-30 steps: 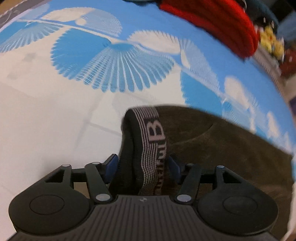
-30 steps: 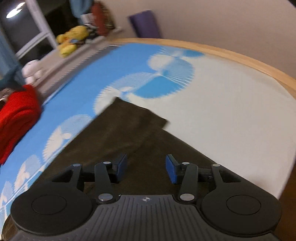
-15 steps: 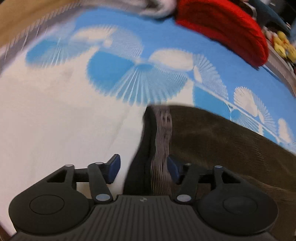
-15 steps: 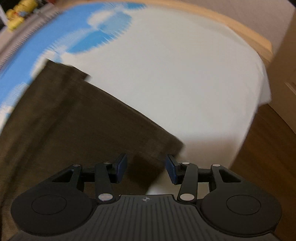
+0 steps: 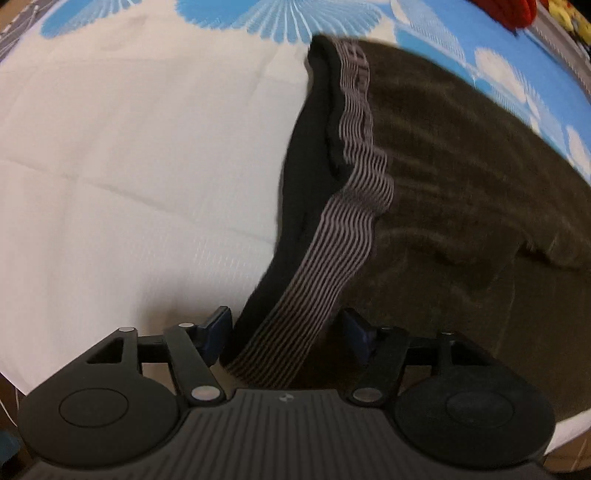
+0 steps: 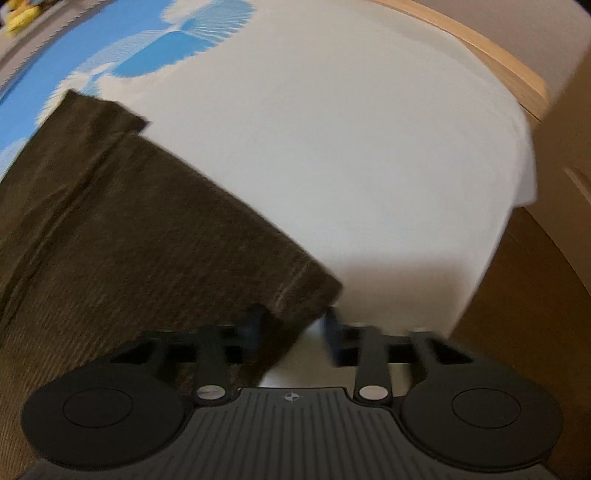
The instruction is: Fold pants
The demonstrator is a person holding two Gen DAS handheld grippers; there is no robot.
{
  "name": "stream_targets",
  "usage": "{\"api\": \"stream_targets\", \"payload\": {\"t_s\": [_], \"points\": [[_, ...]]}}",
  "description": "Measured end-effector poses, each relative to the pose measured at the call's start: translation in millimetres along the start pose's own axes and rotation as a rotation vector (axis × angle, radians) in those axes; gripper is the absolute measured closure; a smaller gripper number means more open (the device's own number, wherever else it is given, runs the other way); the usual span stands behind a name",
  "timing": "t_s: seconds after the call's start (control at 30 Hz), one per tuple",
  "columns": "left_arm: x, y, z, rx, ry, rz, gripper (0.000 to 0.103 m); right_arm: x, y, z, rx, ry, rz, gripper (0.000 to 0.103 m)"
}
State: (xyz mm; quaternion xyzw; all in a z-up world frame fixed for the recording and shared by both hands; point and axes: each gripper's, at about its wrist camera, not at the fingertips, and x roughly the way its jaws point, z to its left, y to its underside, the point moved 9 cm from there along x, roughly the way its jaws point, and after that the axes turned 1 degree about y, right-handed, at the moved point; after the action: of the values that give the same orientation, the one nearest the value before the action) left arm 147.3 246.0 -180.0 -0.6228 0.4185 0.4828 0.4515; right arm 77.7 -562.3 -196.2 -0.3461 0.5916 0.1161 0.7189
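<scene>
Dark brown pants (image 5: 461, 192) lie flat on the bed. Their striped elastic waistband (image 5: 354, 173) runs up the middle of the left wrist view. My left gripper (image 5: 286, 332) is open, its blue pads on either side of the waistband's near end. In the right wrist view the pants (image 6: 129, 229) lie with two leg ends stacked, the lower hem corner (image 6: 310, 291) near me. My right gripper (image 6: 291, 325) is open and blurred, with that hem corner between its fingers.
The bed cover (image 6: 332, 129) is white with a blue fan pattern (image 5: 295, 18) farther off. A red knitted item (image 5: 513, 11) lies at the far edge. The wooden bed frame (image 6: 480, 48) and brown floor (image 6: 535, 332) are at the right.
Both grippers have come down closer to the pants. The left one has moved along the waistband to its near end. The right one has moved from mid-leg to the hem corner.
</scene>
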Motion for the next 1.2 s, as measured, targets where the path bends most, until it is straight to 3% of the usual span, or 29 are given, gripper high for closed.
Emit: {"api": "stream_targets", "payload": {"t_s": [0.07,0.1,0.13,0.2,0.27,0.4,0.5,0.57,0.63,0.73,0.83,0.9,0.93,1.0,1.07,1.13,1.2], "points": [[-3,-1,-5,0.068,0.003,-0.016,0.047,-3,2,6,-0.059,-0.024,-0.005,0.096],[-4,-2,-7,0.088,0.001,-0.025,0.056,-5,1,9,-0.088,-0.03,-0.012,0.097],[-6,-3,-8,0.102,0.008,-0.032,0.071,-9,1,12,-0.13,-0.023,-0.031,0.097],[-12,-4,-10,0.121,0.026,-0.048,0.075,-16,-7,7,-0.107,-0.033,-0.068,0.098],[-21,-2,-14,0.142,0.048,-0.069,0.077,-23,-16,-10,0.016,-0.058,-0.095,0.098],[-23,9,-8,0.183,0.03,-0.057,0.075,-22,-17,-24,0.048,-0.018,-0.087,0.097],[-17,16,-5,0.209,-0.005,-0.022,0.072,-13,-10,-11,-0.03,0.02,-0.041,0.095],[-25,11,-7,0.222,-0.028,-0.059,0.069,-16,-11,-10,-0.071,0.065,-0.054,0.09],[-41,3,-12,0.244,-0.048,-0.145,0.07,-29,-16,-7,-0.087,0.071,-0.114,0.089],[-53,-2,-33,0.264,0.075,-0.198,0.069,-55,-23,15,-0.161,-0.01,-0.242,0.078],[-44,9,-59,0.379,0.136,-0.155,0.069,-82,-25,43,-0.237,-0.11,-0.347,0.073],[-23,26,-68,0.462,0.098,-0.063,0.069,-96,-26,57,-0.262,-0.168,-0.394,0.073],[-8,35,-68,0.505,0.041,0.003,0.069,-102,-27,63,-0.267,-0.2,-0.404,0.073],[-4,37,-74,0.574,0.001,0.004,0.068,-106,-28,74,-0.266,-0.247,-0.394,0.073],[-12,27,-74,0.497,0.031,-0.006,0.068,-110,-28,83,-0.271,-0.272,-0.402,0.073],[-28,12,-76,0.449,0.063,-0.088,0.067,-120,-29,91,-0.279,-0.301,-0.423,0.073],[-43,-3,-72,0.391,0.067,-0.174,0.059,-126,-29,108,-0.282,-0.324,-0.454,0.067]]}}
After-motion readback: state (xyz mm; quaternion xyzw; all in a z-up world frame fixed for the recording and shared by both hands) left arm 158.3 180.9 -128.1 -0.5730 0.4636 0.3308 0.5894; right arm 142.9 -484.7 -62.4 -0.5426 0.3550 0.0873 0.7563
